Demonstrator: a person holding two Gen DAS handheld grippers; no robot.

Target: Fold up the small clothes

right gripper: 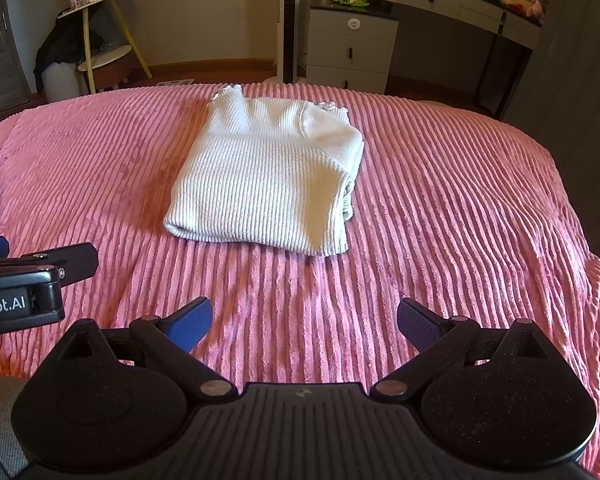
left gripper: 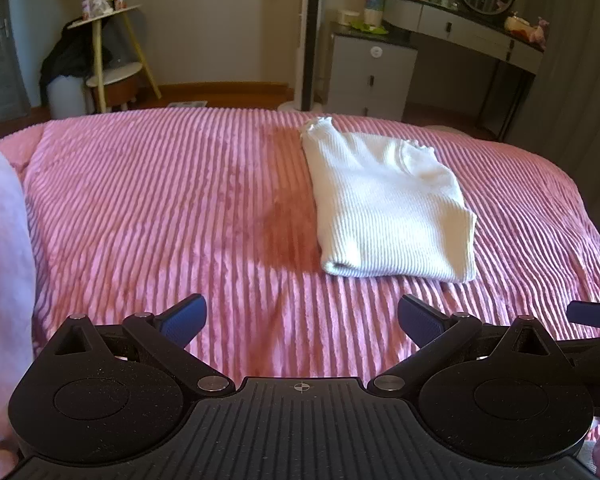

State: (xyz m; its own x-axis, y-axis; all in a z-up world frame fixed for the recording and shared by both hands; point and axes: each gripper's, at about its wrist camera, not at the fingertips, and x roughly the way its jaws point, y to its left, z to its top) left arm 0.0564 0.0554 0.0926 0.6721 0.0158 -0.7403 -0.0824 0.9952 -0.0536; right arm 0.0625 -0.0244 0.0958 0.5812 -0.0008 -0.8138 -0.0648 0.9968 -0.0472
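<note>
Hovering spread wide and empty, left gripper (left gripper: 301, 320) and right gripper (right gripper: 304, 322) sat short of the folded white ribbed knit top (right gripper: 268, 176) at 12 o'clock on the pink corduroy bedspread (right gripper: 459, 208); any regrasp risked snagging its loose 3 o'clock sleeve fold, undoing it.

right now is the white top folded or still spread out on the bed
Folded. The white top lies as a compact rectangle on the pink blanket, layers stacked at its right edge, a rolled fold along its near edge, no sleeves sticking out.
</note>
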